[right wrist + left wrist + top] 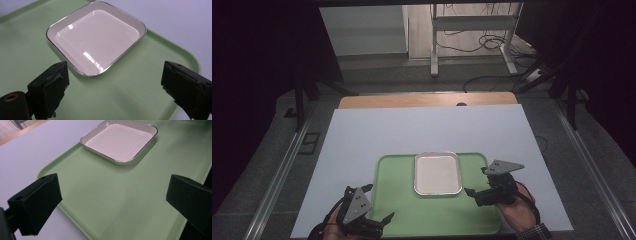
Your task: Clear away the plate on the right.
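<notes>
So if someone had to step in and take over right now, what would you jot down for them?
Left tongs: open, holding nothing, at the green tray's near left corner.
Right tongs: open, holding nothing, over the tray's right side, pointing at the white square dish.
The dish sits flat in the far middle of the tray, with nothing in it.
Done: nothing gripped yet.
Left: probably closing in on the dish or tray; which one cannot be told.
</notes>
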Available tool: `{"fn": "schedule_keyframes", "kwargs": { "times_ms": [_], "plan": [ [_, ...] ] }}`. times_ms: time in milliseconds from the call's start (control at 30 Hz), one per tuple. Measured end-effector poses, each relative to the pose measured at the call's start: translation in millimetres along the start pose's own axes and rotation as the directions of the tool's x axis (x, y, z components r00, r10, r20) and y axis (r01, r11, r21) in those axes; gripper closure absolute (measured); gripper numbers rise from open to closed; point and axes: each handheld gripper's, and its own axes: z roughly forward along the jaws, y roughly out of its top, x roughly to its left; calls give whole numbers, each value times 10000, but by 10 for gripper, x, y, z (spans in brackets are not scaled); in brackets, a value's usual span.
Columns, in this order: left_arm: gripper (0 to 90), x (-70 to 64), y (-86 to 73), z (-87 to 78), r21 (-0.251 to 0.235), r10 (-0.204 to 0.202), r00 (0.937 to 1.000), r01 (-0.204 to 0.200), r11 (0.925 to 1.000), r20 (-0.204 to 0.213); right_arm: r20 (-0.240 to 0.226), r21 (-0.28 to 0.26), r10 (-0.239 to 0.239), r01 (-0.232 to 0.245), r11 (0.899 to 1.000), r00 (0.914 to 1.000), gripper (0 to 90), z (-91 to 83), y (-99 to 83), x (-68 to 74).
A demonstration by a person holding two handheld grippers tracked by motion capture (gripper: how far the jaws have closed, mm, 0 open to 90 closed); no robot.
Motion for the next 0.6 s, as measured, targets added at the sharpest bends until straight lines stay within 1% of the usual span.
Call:
{"fn": "schedule_keyframes", "kwargs": {
  "times_ms": [600],
  "plan": [
    [0, -4, 1, 2, -3, -14, 10000, 14, 10000, 22, 418, 151, 38, -45, 9999, 9991, 10, -116, -124, -80]
  ]
}}
